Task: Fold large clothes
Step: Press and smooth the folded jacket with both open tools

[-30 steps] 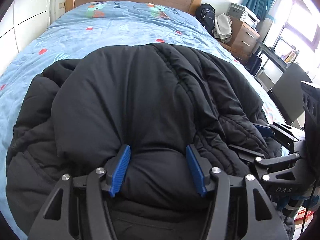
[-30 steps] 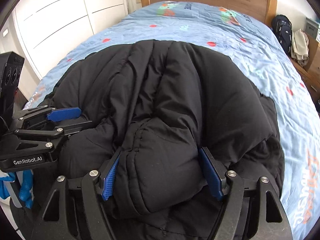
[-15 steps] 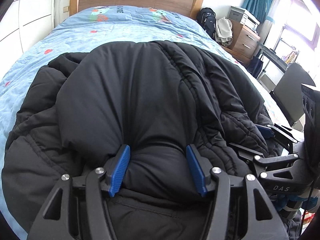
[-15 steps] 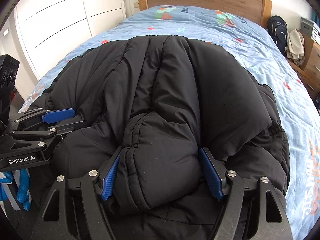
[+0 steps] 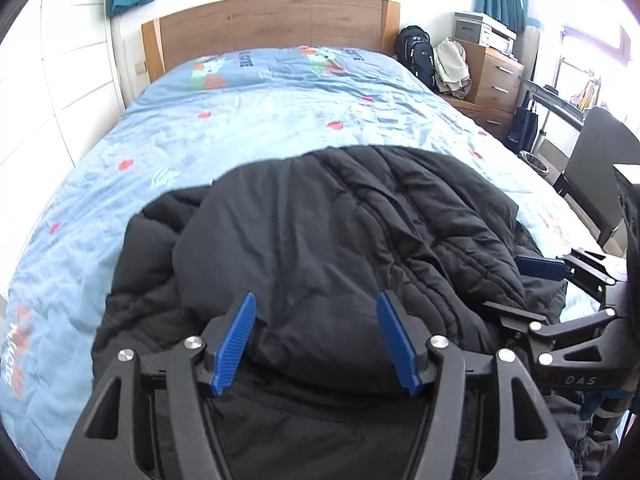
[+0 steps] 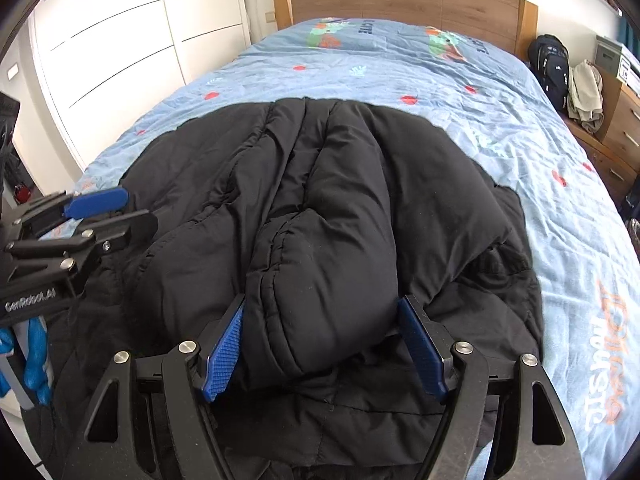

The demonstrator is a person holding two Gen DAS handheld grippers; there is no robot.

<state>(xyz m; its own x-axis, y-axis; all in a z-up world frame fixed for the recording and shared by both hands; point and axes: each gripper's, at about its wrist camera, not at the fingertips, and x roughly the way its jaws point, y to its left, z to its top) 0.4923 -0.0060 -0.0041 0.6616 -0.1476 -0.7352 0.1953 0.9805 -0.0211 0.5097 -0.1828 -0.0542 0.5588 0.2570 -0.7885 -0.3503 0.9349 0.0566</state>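
Observation:
A puffy black jacket (image 5: 340,220) lies bunched on the blue printed bed cover (image 5: 260,120). My left gripper (image 5: 318,320) has a thick fold of the jacket's near edge between its blue pads, which still touch the fabric while the jaws are opening. In the right wrist view my right gripper (image 6: 324,320) is shut on another rolled fold of the jacket (image 6: 340,180). The two grippers sit side by side at the near edge: the right gripper (image 5: 520,288) shows at the right of the left view, the left gripper (image 6: 120,212) at the left of the right view.
A wooden headboard (image 5: 272,24) closes the far end of the bed. A black backpack (image 5: 416,56), a wooden dresser (image 5: 496,80) and a dark chair (image 5: 600,168) stand to the right. White wardrobe doors (image 6: 120,40) line the left side.
Both grippers have risen and drawn back with their folds, so more blue cover shows beyond the jacket. The left gripper's pads stand slightly wider apart.

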